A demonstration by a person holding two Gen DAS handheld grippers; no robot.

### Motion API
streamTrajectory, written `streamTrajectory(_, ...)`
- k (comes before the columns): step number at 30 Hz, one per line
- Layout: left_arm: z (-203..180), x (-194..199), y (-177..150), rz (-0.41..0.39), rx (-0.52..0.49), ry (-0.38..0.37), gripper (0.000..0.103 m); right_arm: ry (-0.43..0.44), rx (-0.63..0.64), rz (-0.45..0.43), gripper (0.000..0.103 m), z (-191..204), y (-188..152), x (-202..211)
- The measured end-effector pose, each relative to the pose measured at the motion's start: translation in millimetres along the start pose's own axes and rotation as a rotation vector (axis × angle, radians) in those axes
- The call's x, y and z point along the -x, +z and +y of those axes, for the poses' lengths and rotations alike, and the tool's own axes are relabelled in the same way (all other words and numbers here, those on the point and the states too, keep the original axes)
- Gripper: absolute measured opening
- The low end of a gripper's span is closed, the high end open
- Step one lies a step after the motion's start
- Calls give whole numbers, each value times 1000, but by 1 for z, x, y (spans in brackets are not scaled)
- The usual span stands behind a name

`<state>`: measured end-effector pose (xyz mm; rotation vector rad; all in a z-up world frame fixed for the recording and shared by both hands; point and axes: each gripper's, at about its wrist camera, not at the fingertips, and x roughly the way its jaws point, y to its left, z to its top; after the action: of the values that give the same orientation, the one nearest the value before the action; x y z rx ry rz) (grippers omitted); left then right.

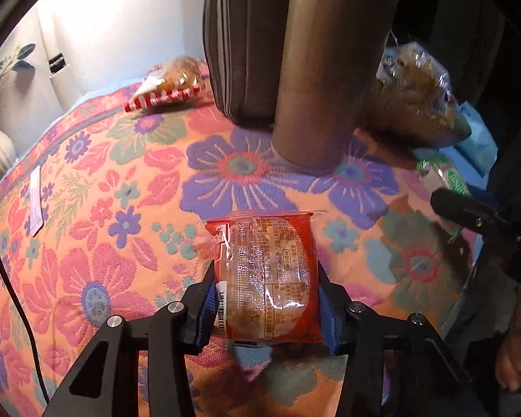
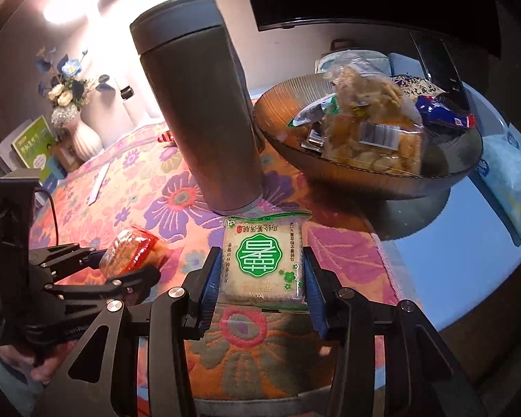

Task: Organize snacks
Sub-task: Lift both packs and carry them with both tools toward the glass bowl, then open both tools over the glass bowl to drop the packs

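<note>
Left gripper [image 1: 265, 299] clamping red snack pack [image 1: 265, 274], right gripper [image 2: 260, 271] clamping green-label pack [image 2: 262, 264], both hovering over floral tablecloth [image 1: 104, 208]; grey tumbler [image 2: 198, 104] standing beside glass bowl [image 2: 434, 180].

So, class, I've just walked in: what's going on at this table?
A person is sorting snacks with a gripper in each hand. The left gripper is clamped on a red-wrapped pastry; the right gripper holds a white packet with a green seal. A glass bowl behind a grey tumbler already holds several packets.
</note>
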<state>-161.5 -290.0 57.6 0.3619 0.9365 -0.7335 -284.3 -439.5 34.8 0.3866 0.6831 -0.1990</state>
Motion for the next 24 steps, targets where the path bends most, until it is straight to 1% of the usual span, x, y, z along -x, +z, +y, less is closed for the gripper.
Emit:
streamTrajectory(2,-5,15,4,-38,-8,-13,47,17,-14,-7,43,-4,2,7)
streamTrajectory(6,-27,43,16,-106,-22,-93,47,33,-31,-47,43,-13,11,28)
streamTrajectory(11,-70,58,47,-177,-67,-169,47,-4,-34,-139,43,-29,35,59)
streamTrajectory(14,-98,59,70,-216,-75,-193,47,-56,-21,-204,43,-44,57,71)
streamTrajectory(16,-113,57,85,-237,-70,-192,47,-65,-25,-233,43,-56,72,75)
streamTrajectory(19,-134,53,110,-256,-53,-183,47,-60,-34,-251,43,-75,98,73)
streamTrajectory(21,-145,51,126,-268,-36,-169,47,-52,-49,-251,43,-88,118,67)
streamTrajectory(24,-158,45,147,-279,-7,-130,47,-8,-99,-234,43,-106,143,56)
